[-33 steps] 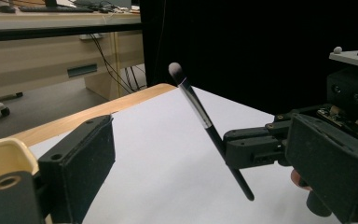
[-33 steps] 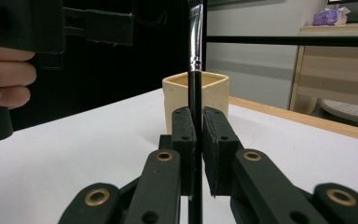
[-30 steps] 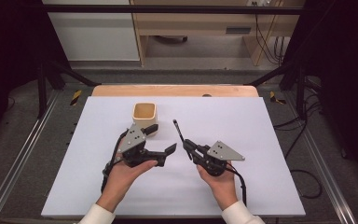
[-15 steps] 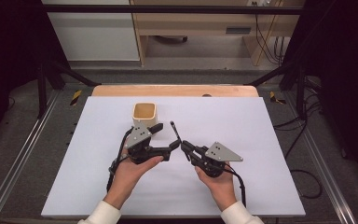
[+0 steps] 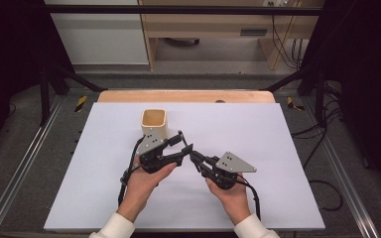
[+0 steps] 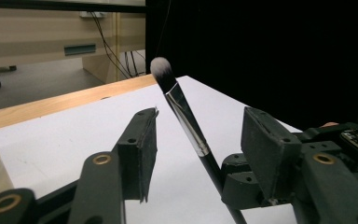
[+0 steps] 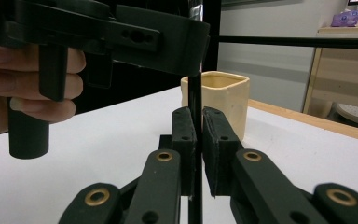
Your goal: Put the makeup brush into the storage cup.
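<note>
A thin black makeup brush [image 5: 184,140] with a pale tuft [image 6: 161,69] stands tilted above the white mat. My right gripper [image 5: 194,157] is shut on its handle [image 7: 195,93], seen between the pads in the right gripper view. My left gripper [image 5: 182,145] reaches in from the left at the brush's upper part. Its jaws have just been closing, and the brush [image 6: 182,112] stands between them with a gap on each side. A cream square cup [image 5: 154,122] sits upright just behind the left gripper.
The white mat [image 5: 278,148] covers a wooden table whose edge [image 5: 188,95] shows at the back. Metal frame rails run along both sides. The cup [image 7: 223,102] is close behind the brush in the right gripper view.
My left gripper has moved right to the brush, and its jaws have narrowed around the brush. The right hand has kept still with the brush.
</note>
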The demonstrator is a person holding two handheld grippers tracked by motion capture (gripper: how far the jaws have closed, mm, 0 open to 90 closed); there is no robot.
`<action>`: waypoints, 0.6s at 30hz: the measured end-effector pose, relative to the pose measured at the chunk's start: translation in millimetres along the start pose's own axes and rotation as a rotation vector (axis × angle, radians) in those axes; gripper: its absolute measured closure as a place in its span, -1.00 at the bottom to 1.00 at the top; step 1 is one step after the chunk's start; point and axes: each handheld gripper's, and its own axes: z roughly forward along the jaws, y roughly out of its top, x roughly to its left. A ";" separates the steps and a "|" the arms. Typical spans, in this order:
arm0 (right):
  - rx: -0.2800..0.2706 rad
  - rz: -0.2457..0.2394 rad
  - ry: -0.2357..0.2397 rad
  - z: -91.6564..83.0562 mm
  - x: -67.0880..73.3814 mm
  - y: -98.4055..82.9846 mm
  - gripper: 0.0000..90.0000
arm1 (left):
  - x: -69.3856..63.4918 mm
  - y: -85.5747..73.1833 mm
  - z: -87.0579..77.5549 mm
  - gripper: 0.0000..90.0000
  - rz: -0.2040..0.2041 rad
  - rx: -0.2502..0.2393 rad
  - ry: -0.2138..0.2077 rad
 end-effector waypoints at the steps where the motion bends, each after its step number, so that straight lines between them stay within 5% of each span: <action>1: -0.003 0.001 0.000 0.2 0.2 0.0 0.86 | 0.4 -0.4 0.1 0.08 -0.006 0.001 0.002; 18: 0.005 0.005 0.010 1.5 1.8 -0.4 0.86 | 2.3 -6.4 2.3 0.38 -0.060 0.004 -0.015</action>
